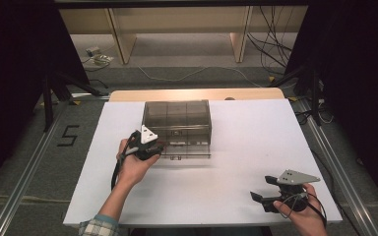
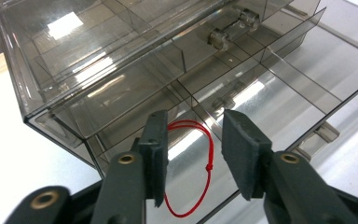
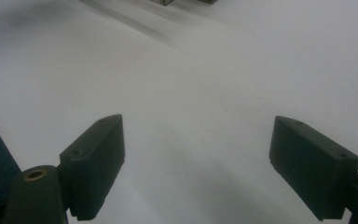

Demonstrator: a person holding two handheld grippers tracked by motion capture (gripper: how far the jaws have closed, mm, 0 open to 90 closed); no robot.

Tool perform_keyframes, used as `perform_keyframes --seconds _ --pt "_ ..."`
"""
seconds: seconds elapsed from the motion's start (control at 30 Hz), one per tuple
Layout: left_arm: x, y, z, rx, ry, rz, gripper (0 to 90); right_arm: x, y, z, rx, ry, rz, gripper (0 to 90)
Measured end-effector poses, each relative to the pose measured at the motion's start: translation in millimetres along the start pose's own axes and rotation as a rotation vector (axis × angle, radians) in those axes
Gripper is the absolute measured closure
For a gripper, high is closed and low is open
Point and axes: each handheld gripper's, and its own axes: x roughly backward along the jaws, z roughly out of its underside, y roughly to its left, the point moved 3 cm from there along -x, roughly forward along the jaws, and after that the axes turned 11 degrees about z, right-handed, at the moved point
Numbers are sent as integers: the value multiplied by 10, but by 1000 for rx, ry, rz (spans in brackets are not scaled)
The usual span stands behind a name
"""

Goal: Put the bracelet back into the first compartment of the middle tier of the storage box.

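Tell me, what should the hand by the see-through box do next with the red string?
Probably lift the left gripper straight back. Its jaws stand apart, pressing nothing, and the red string loop seems to lie in a front compartment of the smoky clear box, so the drop looks done.

A plaid sleeve (image 1: 94,225) is worn. Black jaws with brass screws are seen; each gripper is topped by a grey three-cornered plate (image 1: 148,133).

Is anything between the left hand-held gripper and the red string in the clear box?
Nothing visible. The red string lies in the clear box compartment right below the left hand-held gripper, in the gap between its open jaws.
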Motion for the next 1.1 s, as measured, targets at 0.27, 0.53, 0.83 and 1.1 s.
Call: perform_keyframes --seconds 0.27,0.53,0.83,1.1 --pt "88 -11 -27 32 -19 5 462 6 2 -1 -6 0 1 190" --pt "153 -40 -38 58 -37 20 343 7 2 -1 -6 -1 1 189" --pt "205 -86 -50 64 -45 47 286 7 1 -2 -7 -2 0 189" --pt "240 -138 -58 55 -57 73 274 6 0 -3 -8 -3 -2 188"
